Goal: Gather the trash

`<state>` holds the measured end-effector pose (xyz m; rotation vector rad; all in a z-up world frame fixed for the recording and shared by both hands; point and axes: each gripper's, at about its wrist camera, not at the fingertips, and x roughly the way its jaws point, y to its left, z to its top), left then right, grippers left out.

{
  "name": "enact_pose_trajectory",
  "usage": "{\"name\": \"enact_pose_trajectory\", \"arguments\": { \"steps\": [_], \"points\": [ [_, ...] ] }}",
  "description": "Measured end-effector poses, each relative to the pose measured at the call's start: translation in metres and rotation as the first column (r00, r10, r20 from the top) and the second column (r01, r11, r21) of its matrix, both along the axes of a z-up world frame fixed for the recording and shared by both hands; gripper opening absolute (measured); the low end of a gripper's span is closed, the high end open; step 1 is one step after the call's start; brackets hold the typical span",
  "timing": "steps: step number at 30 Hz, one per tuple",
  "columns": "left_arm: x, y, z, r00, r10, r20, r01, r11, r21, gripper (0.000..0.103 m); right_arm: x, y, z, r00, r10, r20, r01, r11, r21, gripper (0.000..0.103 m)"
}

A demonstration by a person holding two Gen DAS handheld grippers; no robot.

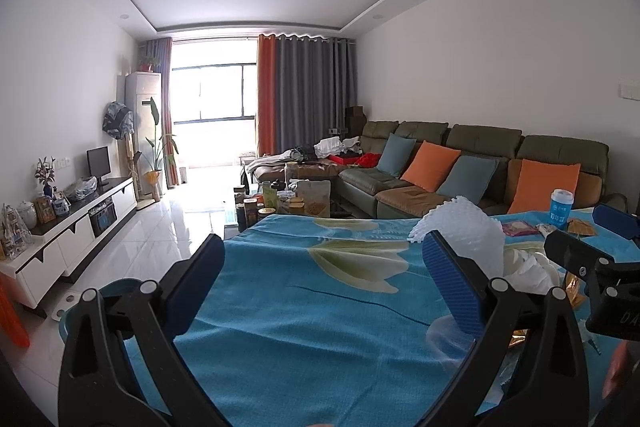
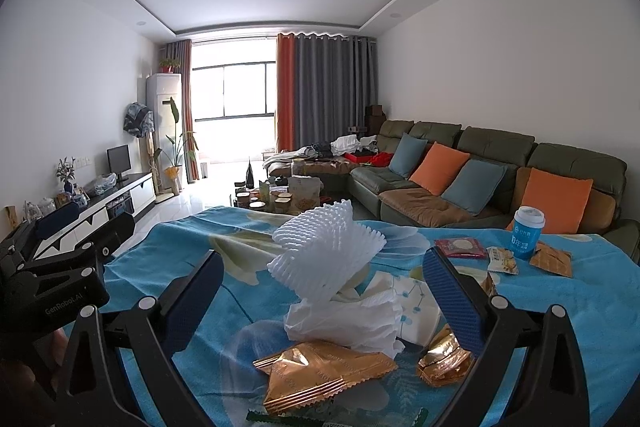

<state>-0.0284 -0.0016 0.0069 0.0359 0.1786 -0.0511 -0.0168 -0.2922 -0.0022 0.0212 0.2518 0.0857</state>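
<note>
Trash lies on a table with a blue flowered cloth (image 2: 208, 251). In the right wrist view a white foam fruit net (image 2: 328, 251) stands on crumpled white tissue (image 2: 352, 319), with two gold wrappers (image 2: 320, 375) (image 2: 444, 359) in front. My right gripper (image 2: 320, 291) is open and empty, its jaws either side of this pile. Farther right lie a red packet (image 2: 460, 247), a snack wrapper (image 2: 502, 261), an orange packet (image 2: 552, 259) and a blue paper cup (image 2: 526, 233). My left gripper (image 1: 322, 281) is open and empty over bare cloth, left of the foam net (image 1: 464, 231).
A blue bin (image 1: 116, 291) shows below the table's left edge. Beyond the table are a cluttered coffee table (image 2: 276, 197), a green sofa with cushions (image 2: 480, 175) and a TV cabinet (image 1: 80, 223) along the left wall. The left gripper's body (image 2: 52, 275) sits at the left.
</note>
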Motion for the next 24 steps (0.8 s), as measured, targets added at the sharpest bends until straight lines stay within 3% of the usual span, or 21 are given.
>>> {"name": "enact_pose_trajectory", "arguments": {
  "steps": [24],
  "points": [
    [-0.0048, 0.0004, -0.0012, 1.0, -0.001, -0.004, 0.001, 1.0, -0.006, 0.097, -0.0005, 0.001, -0.001, 1.0, 0.002, 0.0, -0.002, 1.0, 0.0, 0.096]
  ]
}}
